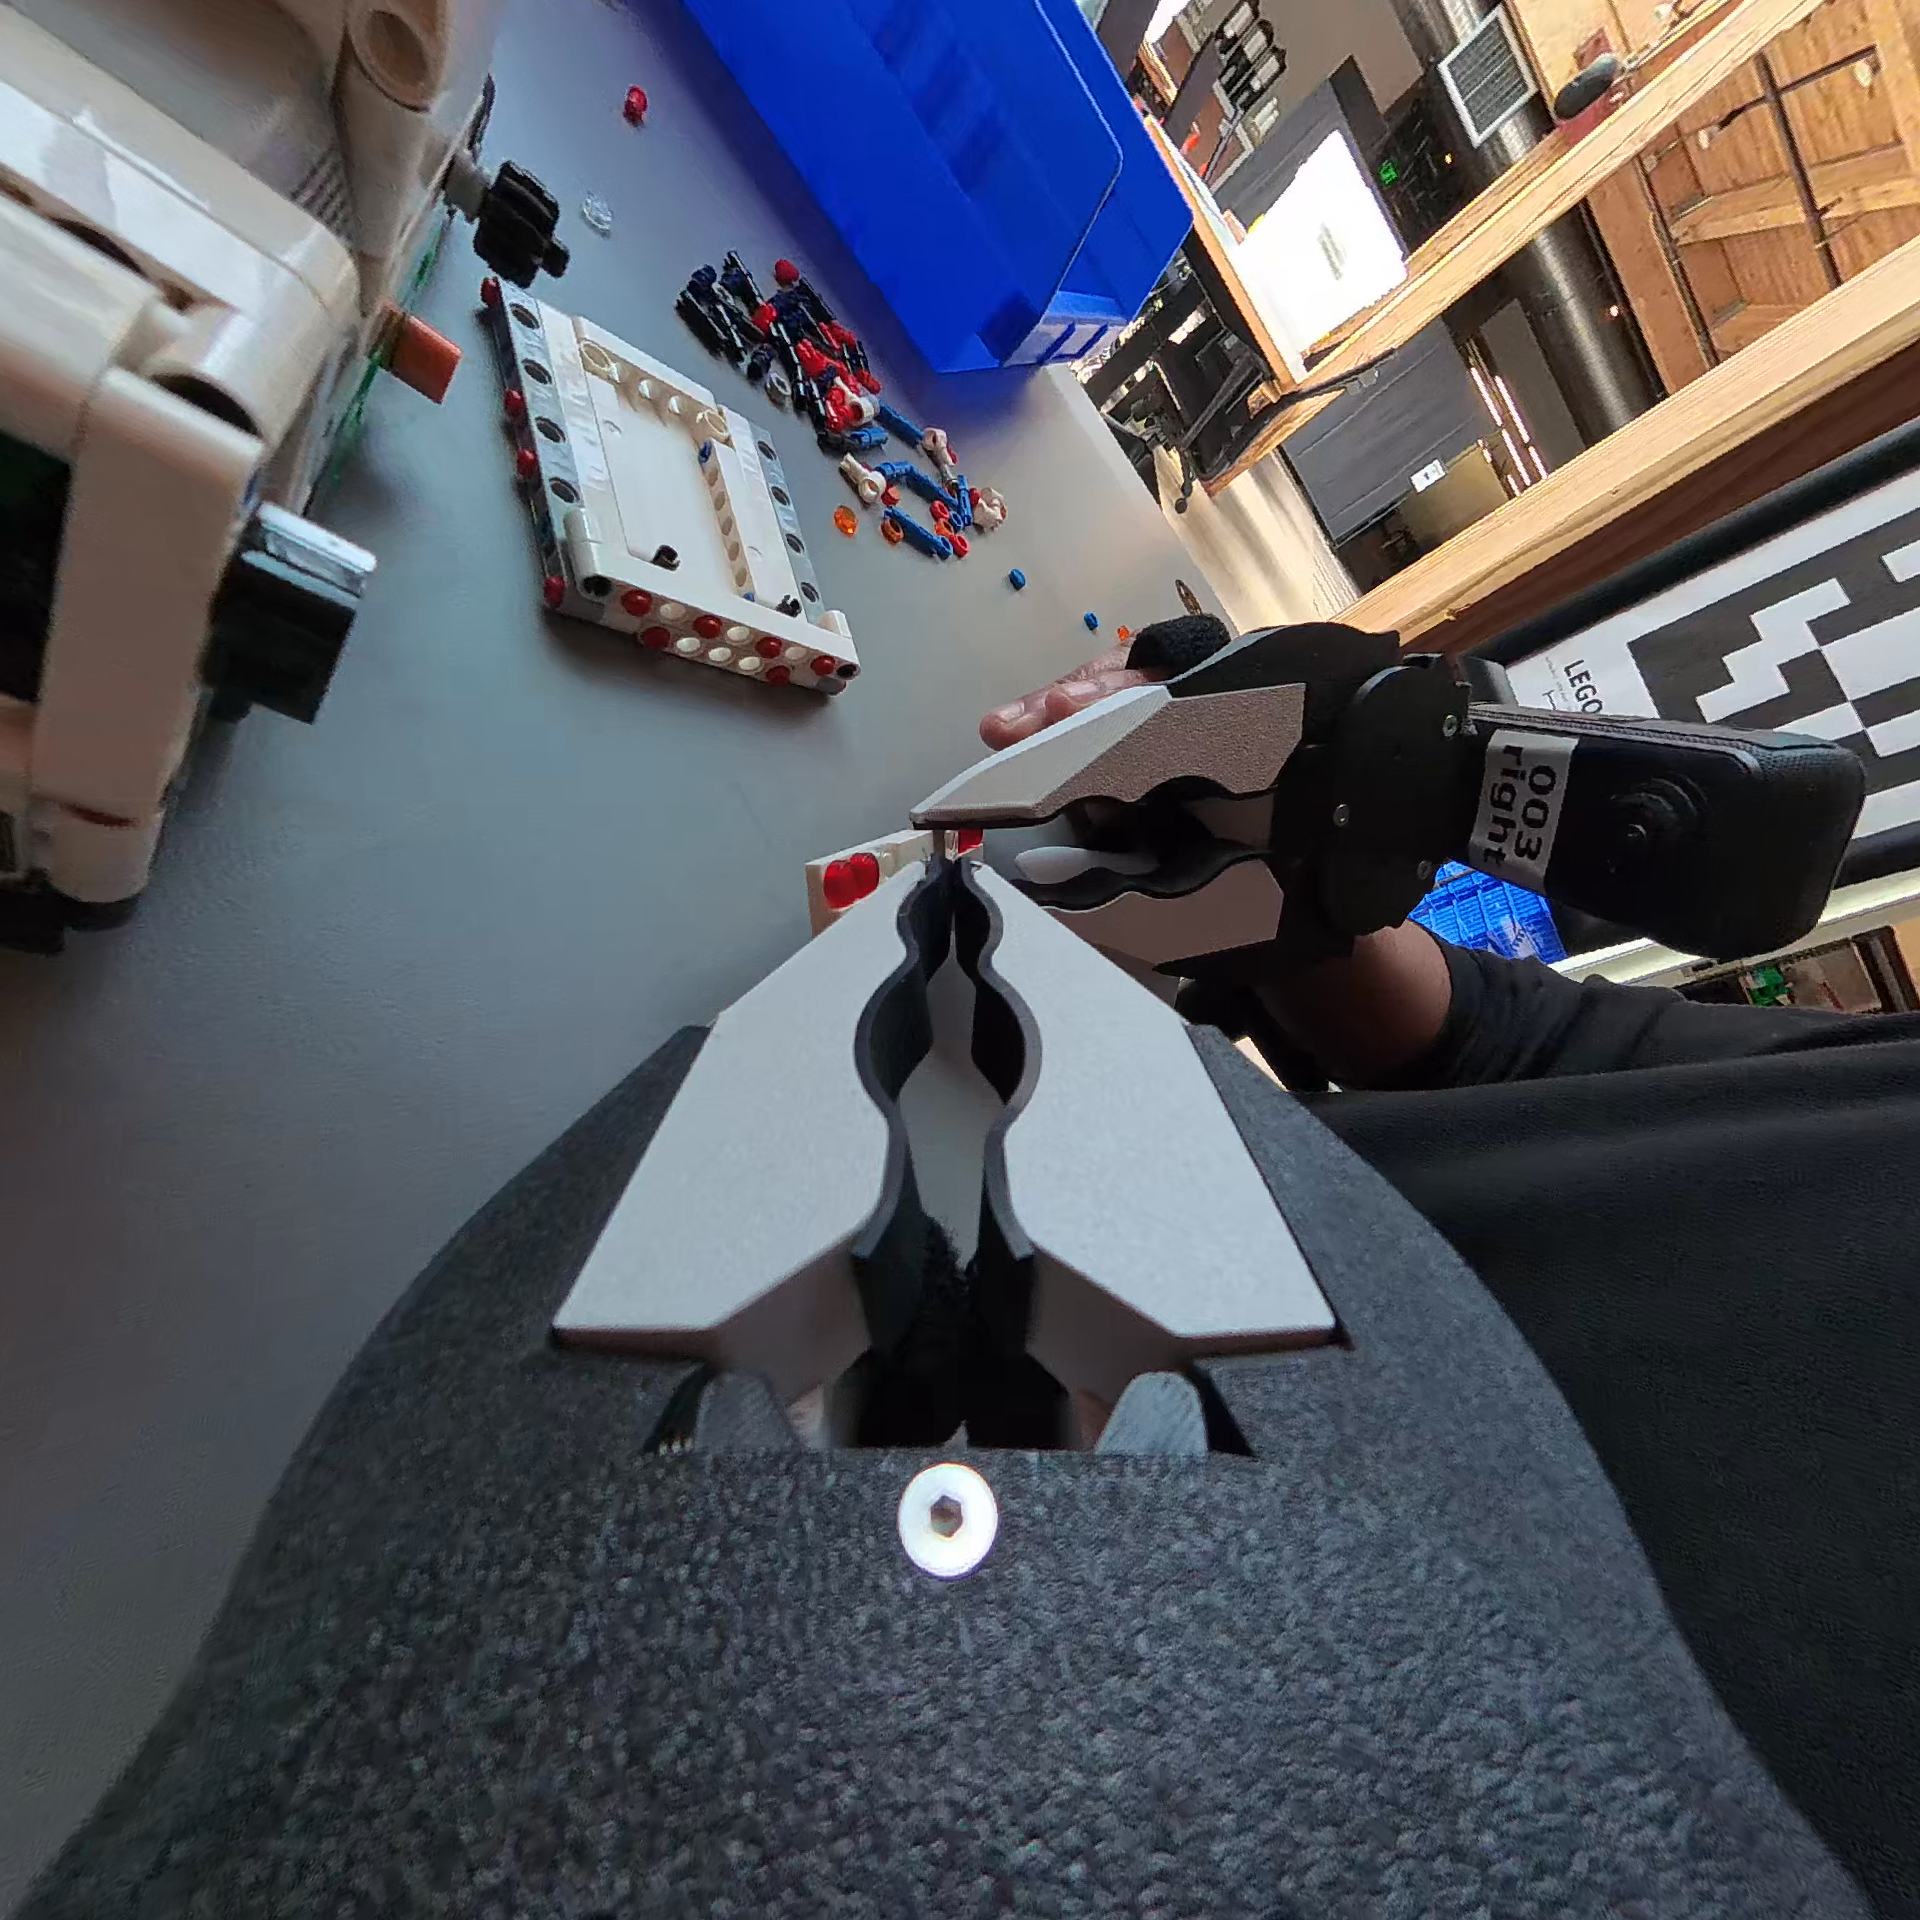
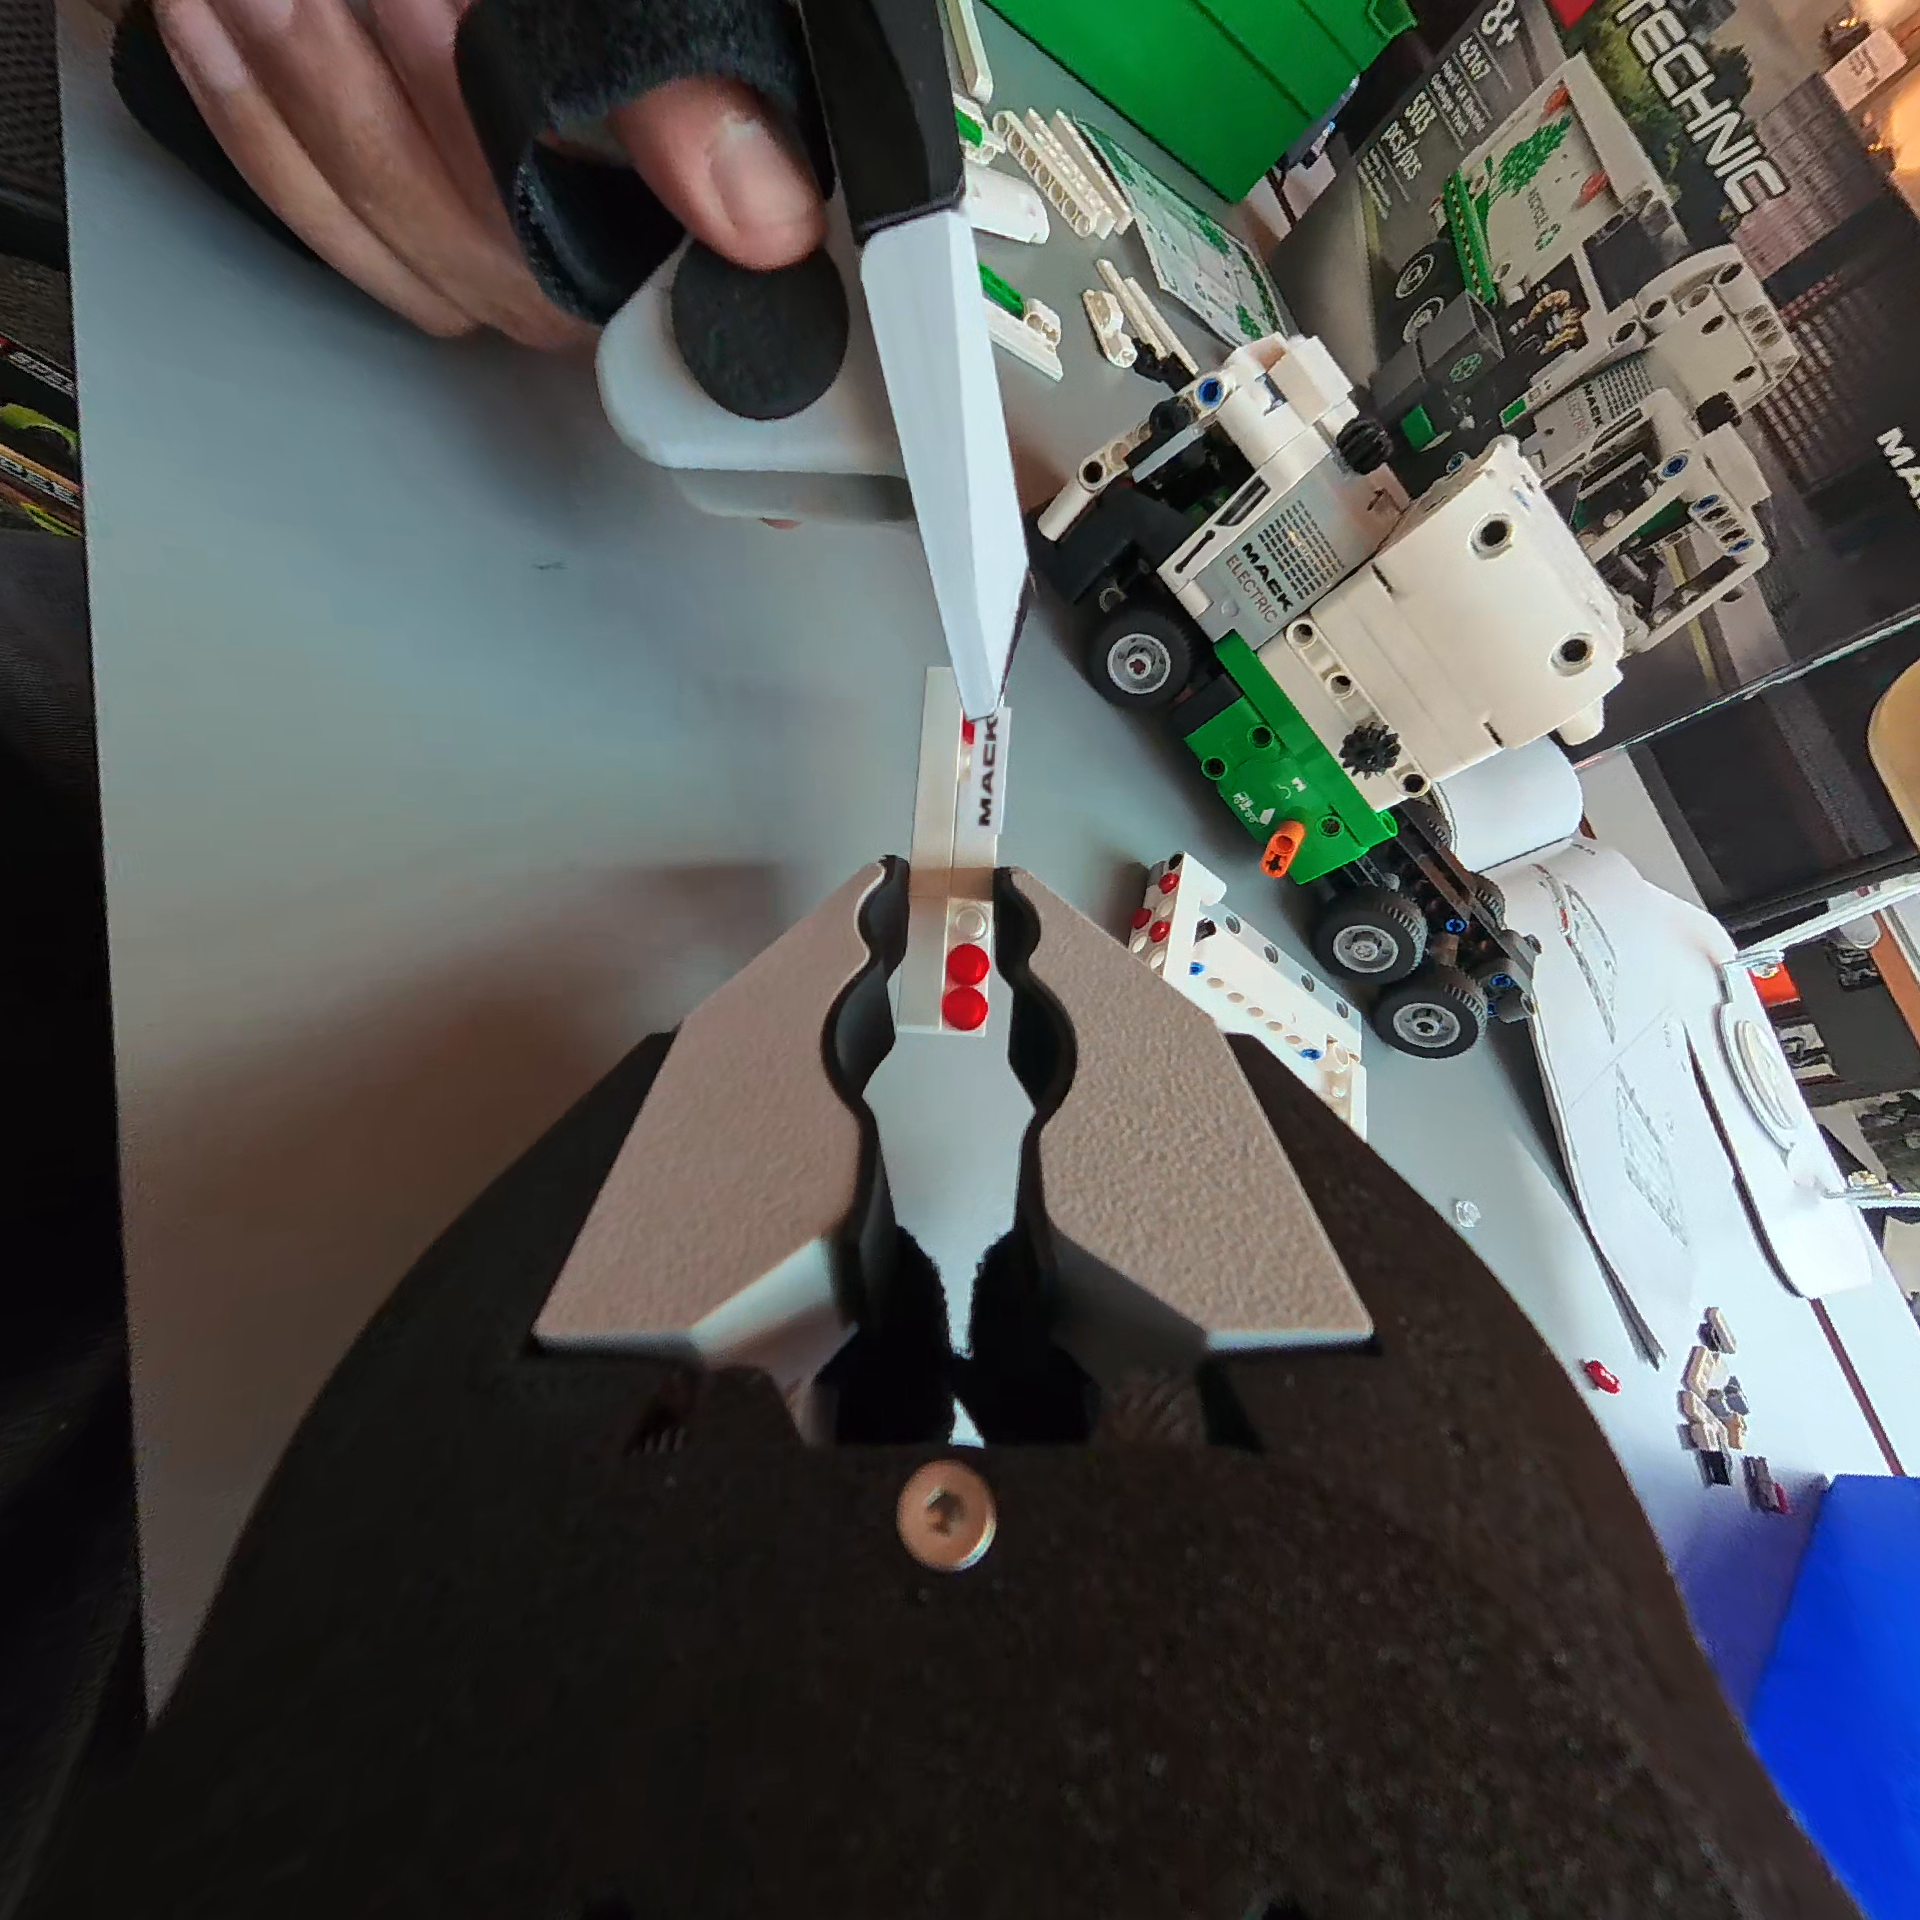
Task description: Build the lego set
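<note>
Right gripper (image 2: 948, 883) clamps the long white brick strip with red round studs (image 2: 961, 977) at frame centre, steadying it; left gripper (image 2: 987, 701), clenched, pinches a white lettered tile (image 2: 987, 774) onto its far end.

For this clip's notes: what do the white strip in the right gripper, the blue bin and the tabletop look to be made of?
White strip: moulded hard plastic, smooth and slightly glossy, with round red studs; looks like toy brick pieces. The right gripper clamps it by its sides.
Blue bin: plastic, likely moulded; even colour, soft sheen, rounded corners.
Tabletop: matte grey, flat and without grain; laminate or painted board, cannot tell which.
</note>
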`<state>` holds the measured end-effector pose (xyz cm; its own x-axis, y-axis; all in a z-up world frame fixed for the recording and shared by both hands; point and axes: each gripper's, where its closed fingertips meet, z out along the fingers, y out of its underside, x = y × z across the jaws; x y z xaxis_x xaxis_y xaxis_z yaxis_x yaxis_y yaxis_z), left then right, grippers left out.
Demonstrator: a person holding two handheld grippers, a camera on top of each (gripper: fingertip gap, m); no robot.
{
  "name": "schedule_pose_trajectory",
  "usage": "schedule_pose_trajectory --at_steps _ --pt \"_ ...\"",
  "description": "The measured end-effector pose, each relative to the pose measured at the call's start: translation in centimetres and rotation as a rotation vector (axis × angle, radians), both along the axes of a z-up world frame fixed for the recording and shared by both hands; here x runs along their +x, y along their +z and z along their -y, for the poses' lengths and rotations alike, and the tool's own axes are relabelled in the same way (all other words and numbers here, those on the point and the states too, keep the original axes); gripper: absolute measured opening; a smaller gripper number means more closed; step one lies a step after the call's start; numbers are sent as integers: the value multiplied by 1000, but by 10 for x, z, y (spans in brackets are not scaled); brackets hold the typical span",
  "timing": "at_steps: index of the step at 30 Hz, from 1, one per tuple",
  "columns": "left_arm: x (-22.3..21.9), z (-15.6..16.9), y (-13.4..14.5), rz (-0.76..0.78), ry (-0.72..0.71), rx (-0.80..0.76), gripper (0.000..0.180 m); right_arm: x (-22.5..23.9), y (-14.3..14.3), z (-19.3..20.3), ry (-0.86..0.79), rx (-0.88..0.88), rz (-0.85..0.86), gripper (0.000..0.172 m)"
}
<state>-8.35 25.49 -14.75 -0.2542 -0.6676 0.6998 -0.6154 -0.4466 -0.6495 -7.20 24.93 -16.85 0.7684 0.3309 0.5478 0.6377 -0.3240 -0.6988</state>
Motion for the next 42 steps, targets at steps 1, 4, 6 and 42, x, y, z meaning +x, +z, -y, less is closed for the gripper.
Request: schedule_pose_trajectory --at_steps 1,4,6,42 --pt "0 1 -1 -3 -3 2 0 0 0 0 -1 0 2 15" --pt "0 2 -2 -9 -7 6 0 1 0 0 -2 -1 0 15" --pt "2 4 -1 -6 -10 -6 0 0 0 0 -1 0 0 15" --pt "7 5 -8 -46 17 24 0 2 -1 0 -10 -3 5 15"
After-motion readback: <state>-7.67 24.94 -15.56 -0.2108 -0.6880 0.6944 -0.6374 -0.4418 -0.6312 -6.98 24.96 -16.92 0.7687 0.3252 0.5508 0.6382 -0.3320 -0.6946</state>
